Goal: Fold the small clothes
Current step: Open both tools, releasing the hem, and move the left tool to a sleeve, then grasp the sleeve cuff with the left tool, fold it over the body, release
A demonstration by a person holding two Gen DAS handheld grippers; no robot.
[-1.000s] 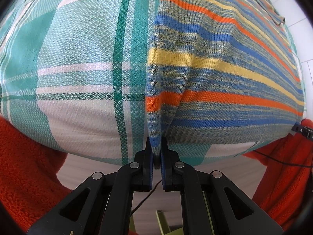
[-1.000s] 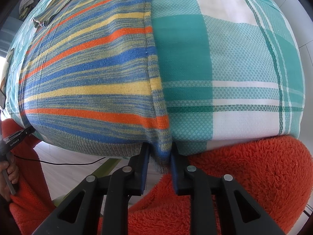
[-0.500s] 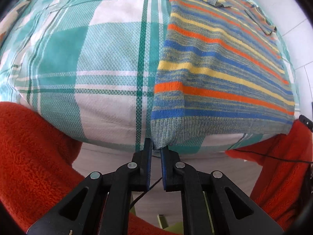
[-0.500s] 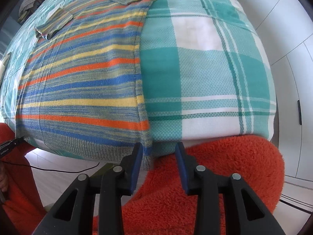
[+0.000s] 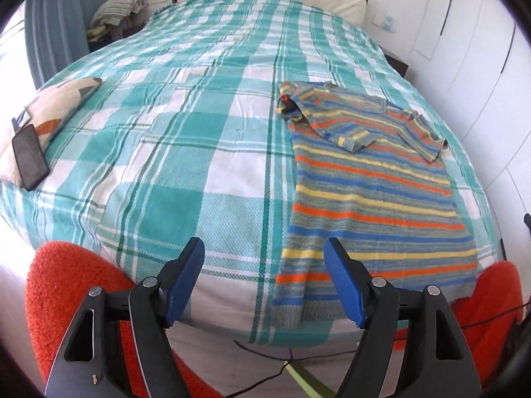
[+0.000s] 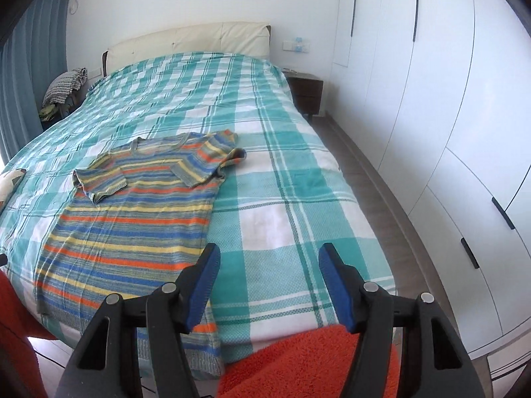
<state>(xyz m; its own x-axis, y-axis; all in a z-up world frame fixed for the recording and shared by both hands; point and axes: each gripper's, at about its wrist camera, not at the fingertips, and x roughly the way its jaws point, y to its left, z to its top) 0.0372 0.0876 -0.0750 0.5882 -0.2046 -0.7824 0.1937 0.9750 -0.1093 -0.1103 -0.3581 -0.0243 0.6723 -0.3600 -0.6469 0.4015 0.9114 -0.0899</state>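
Striped knit short-sleeved sweater (image 5: 371,192), orange, blue, yellow and grey bands, lies flat near the foot of a bed under a teal-and-white checked bedspread (image 5: 186,152); both sleeves folded in over the chest, hem at the mattress edge. Left gripper (image 5: 264,282) released, blue-padded jaws opening, nothing between them. Right gripper (image 6: 268,285) likewise opening and empty. Dark flat slab, probably a phone (image 5: 30,156), rests on a patterned cushion (image 5: 63,99) at the left edge.

Bedspread (image 5: 186,152) lies open left of the sweater (image 5: 371,195); phone (image 5: 29,156) at far edge.
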